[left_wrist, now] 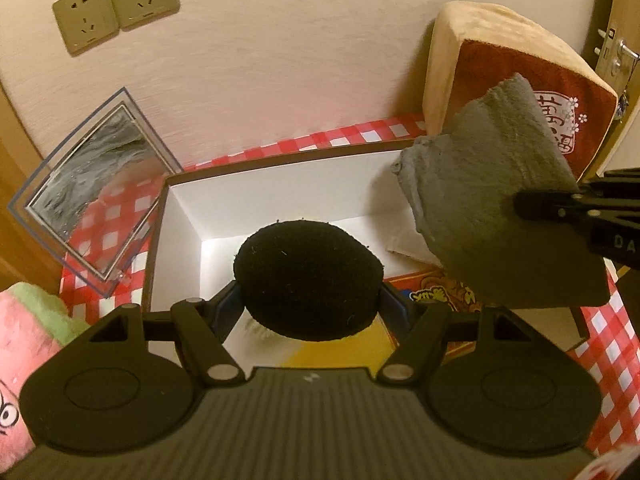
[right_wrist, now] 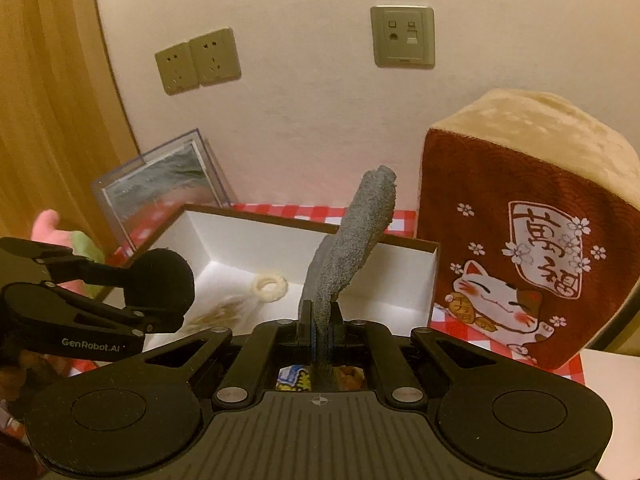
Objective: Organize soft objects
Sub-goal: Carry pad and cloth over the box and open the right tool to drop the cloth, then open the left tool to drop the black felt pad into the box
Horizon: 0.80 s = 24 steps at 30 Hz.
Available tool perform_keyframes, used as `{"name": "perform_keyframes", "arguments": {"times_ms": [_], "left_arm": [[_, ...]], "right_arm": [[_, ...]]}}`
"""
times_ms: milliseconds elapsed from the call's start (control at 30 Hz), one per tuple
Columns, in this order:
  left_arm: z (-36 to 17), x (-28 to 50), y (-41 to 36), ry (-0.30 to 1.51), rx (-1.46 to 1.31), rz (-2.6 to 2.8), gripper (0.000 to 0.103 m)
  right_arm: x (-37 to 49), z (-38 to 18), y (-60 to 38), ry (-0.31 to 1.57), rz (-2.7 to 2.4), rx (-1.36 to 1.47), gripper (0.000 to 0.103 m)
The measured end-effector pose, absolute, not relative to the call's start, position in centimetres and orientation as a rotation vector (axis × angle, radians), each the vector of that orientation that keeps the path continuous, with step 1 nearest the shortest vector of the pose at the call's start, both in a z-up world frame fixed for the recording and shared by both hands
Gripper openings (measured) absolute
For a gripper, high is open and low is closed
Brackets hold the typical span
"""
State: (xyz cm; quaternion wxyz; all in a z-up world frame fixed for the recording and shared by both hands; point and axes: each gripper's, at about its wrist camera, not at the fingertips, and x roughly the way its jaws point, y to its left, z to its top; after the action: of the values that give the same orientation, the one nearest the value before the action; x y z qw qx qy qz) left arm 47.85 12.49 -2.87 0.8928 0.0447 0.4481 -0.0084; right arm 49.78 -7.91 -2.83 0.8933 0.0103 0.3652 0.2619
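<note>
"GenRobot.AI" on left gripper (right_wrist: 160, 300), "萬福" on lucky-cat cushion (right_wrist: 520, 248)

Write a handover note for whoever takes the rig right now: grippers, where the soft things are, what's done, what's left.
Left gripper: shut on the black pad, held over the open white box.
Right gripper: shut on the grey cloth, also above the box.
Done: a pale ring already lies in the box.
Left: drop the pad and cloth in. The pink plush sits outside, left of the box; the cat cushion stands to its right.
</note>
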Motion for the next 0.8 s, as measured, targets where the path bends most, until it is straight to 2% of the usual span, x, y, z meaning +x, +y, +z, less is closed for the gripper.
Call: {"name": "perform_keyframes", "arguments": {"times_ms": [267, 733, 800], "left_arm": [[-3.6, 48.9, 12.1, 0.951, 0.096, -0.047, 0.071], [-4.5, 49.2, 11.8, 0.978, 0.112, -0.074, 0.072], [-4.4, 49.4, 11.7, 0.973, 0.113, -0.086, 0.073]], "right_arm": [[50.4, -3.1, -6.5, 0.717, 0.587, -0.029, 0.007], [50.3, -4.5, -6.9, 0.795, 0.602, 0.002, 0.012], [50.2, -4.4, -7.1, 0.801, 0.599, 0.011, 0.016]]}}
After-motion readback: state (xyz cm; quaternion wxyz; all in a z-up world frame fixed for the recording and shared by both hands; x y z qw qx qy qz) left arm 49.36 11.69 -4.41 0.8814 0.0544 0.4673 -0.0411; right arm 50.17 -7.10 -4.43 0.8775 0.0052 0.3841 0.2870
